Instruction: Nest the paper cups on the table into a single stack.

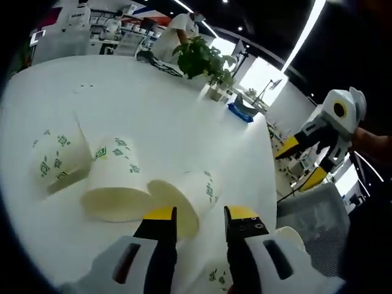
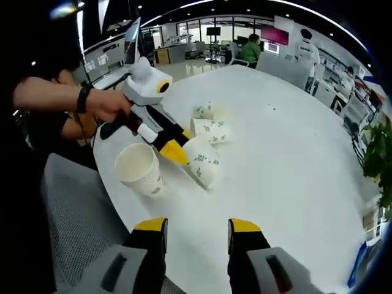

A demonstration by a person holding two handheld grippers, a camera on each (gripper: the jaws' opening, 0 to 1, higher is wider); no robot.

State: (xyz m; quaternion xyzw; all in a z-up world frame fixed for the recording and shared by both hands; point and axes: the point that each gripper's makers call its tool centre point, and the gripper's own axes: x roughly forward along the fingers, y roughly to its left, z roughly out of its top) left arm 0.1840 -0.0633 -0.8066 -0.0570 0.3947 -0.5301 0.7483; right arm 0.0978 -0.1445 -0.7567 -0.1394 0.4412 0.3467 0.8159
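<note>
The round white table (image 2: 294,153) carries 4 paper cups near its edge. In the right gripper view, 1 upright cup (image 2: 139,168) stands by the rim, with 3 lying on their sides beside it: the nearest cup (image 2: 202,160), a middle cup (image 2: 211,130) and a far cup (image 2: 204,111).

The left gripper (image 2: 174,149) reaches down to the nearest cup, its yellow tips at or just inside the mouth; whether they pinch the wall I cannot tell, as the tips hide the contact. The right gripper (image 2: 197,236) hovers apart, jaws parted and holding nothing.

I judge the first pickup is in hand: next, grip that cup's rim, lift, and lower it into the upright one.
</note>
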